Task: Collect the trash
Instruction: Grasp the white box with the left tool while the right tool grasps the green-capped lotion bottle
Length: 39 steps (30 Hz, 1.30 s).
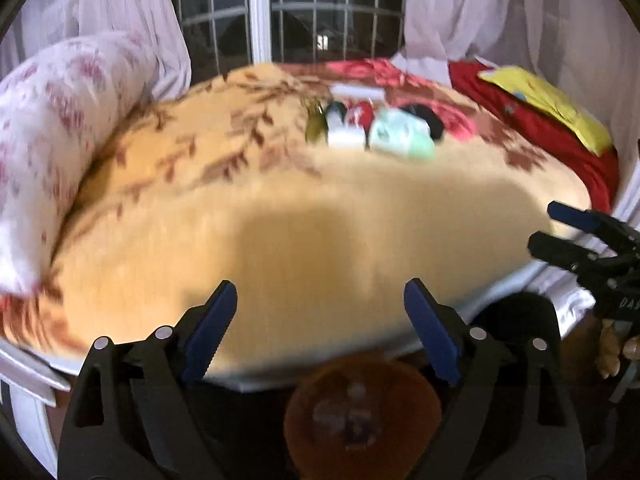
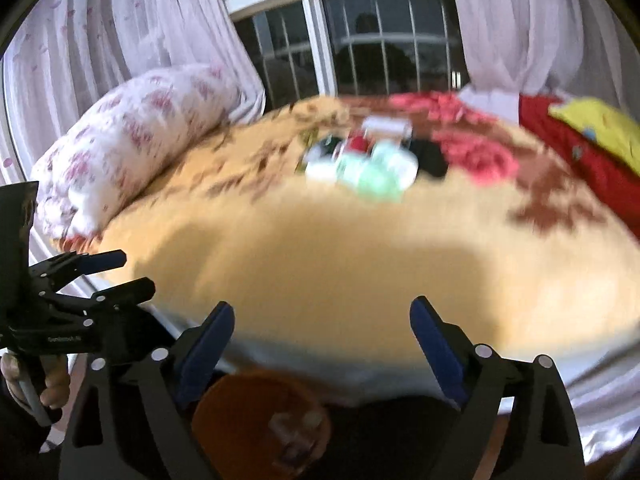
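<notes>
Almost no readable text from my feeds. Left wrist view: I make out white letters "DAS" on black body of right gripper (image 1: 556, 232), rest cut off at frame edge. Right wrist view: small white print on side of left gripper (image 2: 120, 274), too blurred to read. Packages (image 1: 380, 130) on bed smeared by motion blur, labels illegible.

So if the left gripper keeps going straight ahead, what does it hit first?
Probably the yellow blanket on the bed: the left gripper, jaws open, points across bare blanket toward the blurred trash pile. Depth is unclear.
</notes>
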### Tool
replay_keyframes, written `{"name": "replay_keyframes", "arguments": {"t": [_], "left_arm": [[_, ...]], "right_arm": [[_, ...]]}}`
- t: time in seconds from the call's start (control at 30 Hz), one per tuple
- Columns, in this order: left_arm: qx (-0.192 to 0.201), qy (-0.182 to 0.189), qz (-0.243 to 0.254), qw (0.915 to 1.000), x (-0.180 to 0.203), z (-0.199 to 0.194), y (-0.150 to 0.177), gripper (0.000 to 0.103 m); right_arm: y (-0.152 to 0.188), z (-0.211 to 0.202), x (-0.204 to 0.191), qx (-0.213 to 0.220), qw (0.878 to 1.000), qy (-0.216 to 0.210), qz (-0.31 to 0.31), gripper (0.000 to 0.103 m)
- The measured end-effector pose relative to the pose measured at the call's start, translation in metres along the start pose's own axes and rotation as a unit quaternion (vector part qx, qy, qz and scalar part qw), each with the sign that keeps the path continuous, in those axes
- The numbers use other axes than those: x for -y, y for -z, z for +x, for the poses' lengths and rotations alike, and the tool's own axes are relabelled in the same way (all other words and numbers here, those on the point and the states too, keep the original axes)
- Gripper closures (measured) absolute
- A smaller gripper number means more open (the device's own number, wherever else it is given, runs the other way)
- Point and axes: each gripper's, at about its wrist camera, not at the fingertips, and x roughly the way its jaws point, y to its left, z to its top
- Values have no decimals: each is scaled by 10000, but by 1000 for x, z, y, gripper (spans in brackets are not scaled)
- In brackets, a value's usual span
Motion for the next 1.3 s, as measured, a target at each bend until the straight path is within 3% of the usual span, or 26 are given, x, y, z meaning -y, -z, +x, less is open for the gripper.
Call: {"name": "replay_keyframes", "arguments": {"t": [0.13, 0.3, 0.47, 0.53, 0.63, 0.8, 0.83, 0.87, 0.9, 1.07, 1.3], "left_arm": [[9, 45, -261, 9996, -3, 30, -30, 19], [-49, 127, -582, 9982, -10, 51, -43, 19], [-171, 128, -600, 9980, -14, 66, -46, 19], [-211, 116, -608, 9979, -18, 72, -47, 19], [-267, 180, -668, 9972, -23, 79, -48, 19], [-345, 248, -828, 9957, -32, 88, -50, 19], [-351, 252, -858, 9954, -35, 89, -51, 19], [-354, 249, -872, 9953, -36, 89, -51, 19], [-356, 237, -886, 9951, -38, 89, -52, 19], [-341, 227, -827, 9957, -38, 93, -60, 19], [-384, 396, -131, 9984, -1, 120, -97, 19]], "right_arm": [[-41, 31, 22, 35, 9996, -38, -268, 15], [-80, 96, 51, -477, 9981, -101, -373, 15], [-92, 151, 59, -1023, 9924, -233, -638, 16], [-94, 170, 58, -1252, 9891, -320, -701, 19], [-101, 191, 52, -1573, 9829, -610, -733, 32], [-110, 222, 33, -1856, 9763, -588, -942, 33], [-109, 228, 29, -1922, 9750, -508, -995, 34], [-108, 233, 28, -1958, 9745, -410, -1021, 43], [-108, 234, 28, -1986, 9743, -399, -989, 50], [-104, 217, 34, -1793, 9805, -323, -738, 51], [-96, 141, 65, -899, 9952, -368, 78, 51]]}}
